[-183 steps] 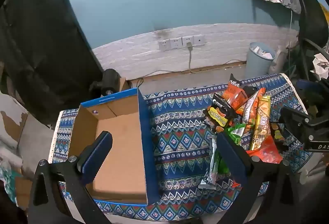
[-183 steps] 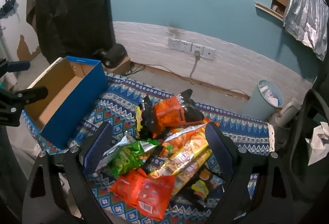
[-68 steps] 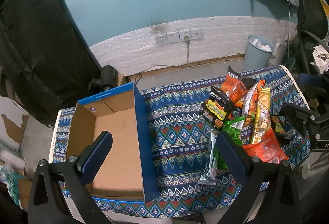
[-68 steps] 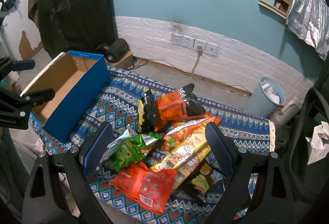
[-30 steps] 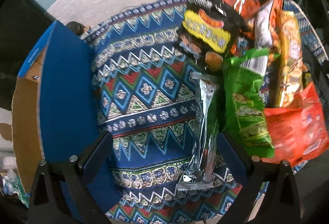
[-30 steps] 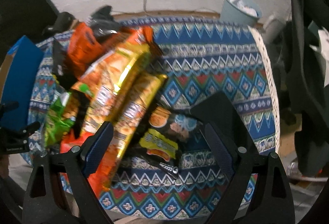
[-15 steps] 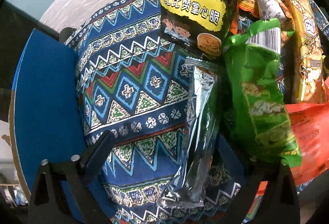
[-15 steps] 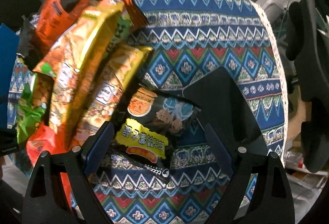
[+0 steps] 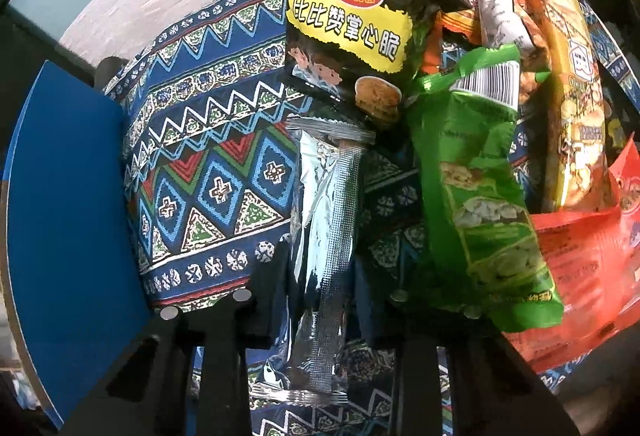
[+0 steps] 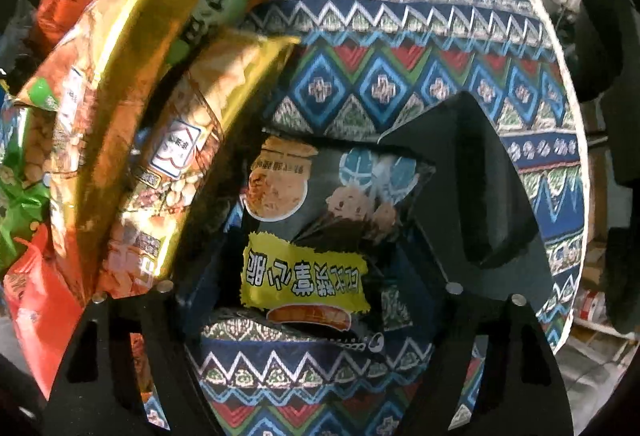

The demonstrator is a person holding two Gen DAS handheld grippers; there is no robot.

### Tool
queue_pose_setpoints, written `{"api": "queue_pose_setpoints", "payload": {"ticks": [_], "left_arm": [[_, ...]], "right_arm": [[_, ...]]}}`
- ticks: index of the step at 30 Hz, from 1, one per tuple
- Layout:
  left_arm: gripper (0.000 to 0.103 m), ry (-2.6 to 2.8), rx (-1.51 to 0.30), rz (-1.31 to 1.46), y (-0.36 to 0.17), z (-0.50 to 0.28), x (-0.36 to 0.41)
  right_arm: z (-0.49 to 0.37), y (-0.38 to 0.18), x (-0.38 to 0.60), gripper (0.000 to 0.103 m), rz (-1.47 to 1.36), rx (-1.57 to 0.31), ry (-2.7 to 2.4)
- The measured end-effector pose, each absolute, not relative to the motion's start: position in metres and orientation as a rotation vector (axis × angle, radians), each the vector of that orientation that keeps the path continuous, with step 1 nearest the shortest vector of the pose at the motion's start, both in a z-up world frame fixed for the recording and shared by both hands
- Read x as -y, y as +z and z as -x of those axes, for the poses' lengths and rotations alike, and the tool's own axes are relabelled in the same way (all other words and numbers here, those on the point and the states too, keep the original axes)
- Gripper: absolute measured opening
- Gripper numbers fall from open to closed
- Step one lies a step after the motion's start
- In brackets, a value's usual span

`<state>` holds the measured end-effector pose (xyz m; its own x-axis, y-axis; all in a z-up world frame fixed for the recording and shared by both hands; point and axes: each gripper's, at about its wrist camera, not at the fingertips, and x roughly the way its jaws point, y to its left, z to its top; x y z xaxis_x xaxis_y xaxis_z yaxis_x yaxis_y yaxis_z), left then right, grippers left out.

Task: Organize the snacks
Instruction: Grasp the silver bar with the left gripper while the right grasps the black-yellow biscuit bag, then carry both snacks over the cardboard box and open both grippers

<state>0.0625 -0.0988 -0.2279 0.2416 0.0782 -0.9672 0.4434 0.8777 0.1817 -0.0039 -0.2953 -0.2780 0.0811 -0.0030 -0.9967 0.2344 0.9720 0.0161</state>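
Left wrist view: left gripper (image 9: pixel 320 276), pointed steeply down, clamped on a long, crinkled silver foil packet (image 9: pixel 324 236) lying lengthwise between its fingers on the patterned woven cloth (image 9: pixel 208 172) covering the surface. Just beside the packet, a glossy green bag (image 9: pixel 476 204); above both, a black bag with yellow label (image 9: pixel 352 24). Farther right, one yellow peanut bag (image 9: pixel 568 108) and one flat red-orange bag (image 9: pixel 592 268). At the left edge, the smooth blue outer wall of a cardboard box (image 9: pixel 68 220).

Right wrist view: right gripper (image 10: pixel 316 236), aimed straight down, jaws closing around a second black bag with yellow label (image 10: pixel 316 236), which lies upside down between the fingers; contact of the pads with it cannot be made out. To its left, two long yellow-orange bags (image 10: pixel 132 84), overlapping, tilted. Frame blurred.
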Motion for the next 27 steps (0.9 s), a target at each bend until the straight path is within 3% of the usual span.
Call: {"api": "queue_pose_setpoints", "payload": {"ticks": [2,9,10,11,27], "left_arm": [[0.030,-0.261,-1.314,-0.473,-0.226,-0.062,0.098],[0.030,-0.235,-1.286,-0.451,-0.210,-0.057,0.080],[0.030,-0.229,-1.277,-0.449,-0.207,-0.058,0.078],[0.030,-0.224,-1.265,-0.447,-0.203,-0.059,0.077],[0.030,-0.219,-1.123,-0.413,-0.136,-0.034,0.059]], "right_arm": [[0.003,-0.275,0.296,0.065,-0.194,-1.477,-0.167],[0.006,-0.248,0.308,0.053,-0.180,-1.445,-0.162],[0.007,-0.243,0.308,0.043,-0.176,-1.439,-0.159],[0.008,-0.238,0.307,0.041,-0.168,-1.434,-0.160],[0.011,-0.157,0.277,0.041,-0.104,-1.280,-0.088]]}}
